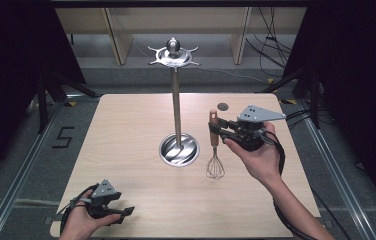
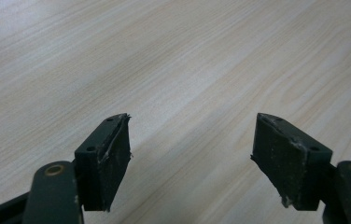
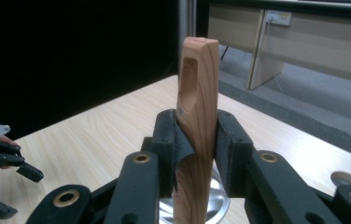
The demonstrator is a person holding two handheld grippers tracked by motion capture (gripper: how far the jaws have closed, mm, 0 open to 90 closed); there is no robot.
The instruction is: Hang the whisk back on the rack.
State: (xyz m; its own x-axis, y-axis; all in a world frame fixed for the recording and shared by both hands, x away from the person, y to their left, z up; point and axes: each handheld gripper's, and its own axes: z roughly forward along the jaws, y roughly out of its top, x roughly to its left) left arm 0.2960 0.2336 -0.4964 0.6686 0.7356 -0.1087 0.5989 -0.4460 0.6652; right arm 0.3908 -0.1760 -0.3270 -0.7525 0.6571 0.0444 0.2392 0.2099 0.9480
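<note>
1. Whisk (image 1: 215,145) is held upright by its wooden handle (image 3: 197,121), wire loops hanging down and handle end pointing up, clamped between the two jaws of the right gripper (image 1: 219,131).
2. In the right gripper view the handle is seen pressed on both sides by the black pads (image 3: 170,140), with its slotted top rising well above them.
3. The right gripper is held in the person's right hand (image 1: 256,157), which comes in from behind it; the grey three-cornered plate (image 1: 259,114) sits on top of the gripper.
4. The wire loops are seen low over the table (image 1: 126,125), below the jaws; whether they touch the wood cannot be told.
5. Beyond the jaw tips of the right gripper, just beside the whisk, a metal stand (image 1: 177,105) is seen: a round steel base (image 1: 179,149), a tall thin post and a hooked crown (image 1: 173,55) at the top.
6. A small dark disc (image 1: 222,106) lies on the table to the far side of the right gripper, near it.
7. The left gripper (image 1: 126,215) is held low at the near edge of the table in the left hand (image 1: 83,222), well apart from the whisk and the stand.
8. Its jaws are spread wide apart with nothing between them; in the left gripper view bare wood grain is seen between and beyond the two pads (image 2: 113,154).
9. From the right gripper view the left gripper (image 3: 12,179) is seen far off to the side of the clamped handle.
</note>
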